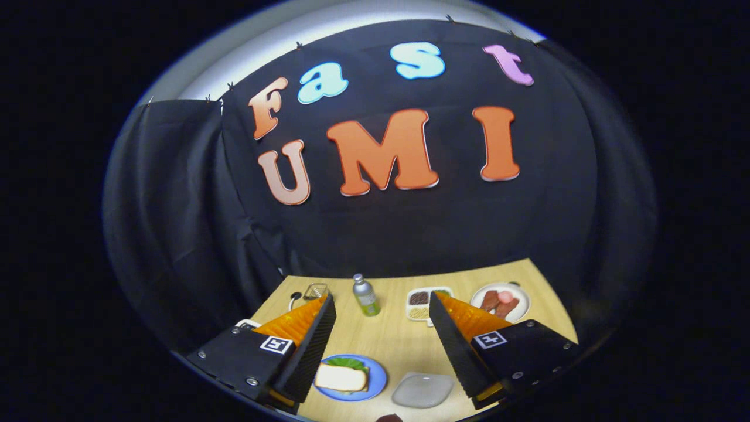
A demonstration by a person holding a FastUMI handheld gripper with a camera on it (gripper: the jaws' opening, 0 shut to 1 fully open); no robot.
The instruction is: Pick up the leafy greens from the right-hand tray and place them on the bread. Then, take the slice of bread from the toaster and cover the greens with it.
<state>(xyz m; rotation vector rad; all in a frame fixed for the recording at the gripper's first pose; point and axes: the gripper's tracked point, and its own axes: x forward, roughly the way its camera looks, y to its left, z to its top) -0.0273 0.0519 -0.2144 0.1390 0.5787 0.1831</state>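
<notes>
My gripper (381, 308) hangs open above the wooden table (398, 337), its two black ridged fingers (313, 346) spread wide with nothing between them. Below them, by the left finger, a blue plate (378, 380) carries a slice of bread (341, 378) lying on top of leafy greens (350, 363) whose edge peeks out behind it. A clear, bare tray (423, 390) lies to the right of the plate. The toaster (315, 291) stands at the back left, partly hidden by the left finger.
A small bottle (366, 296) with a green label stands at the back middle. A divided tray (419, 303) of food and a white plate (515, 293) with meat slices sit at the back right. Black cloth walls the booth.
</notes>
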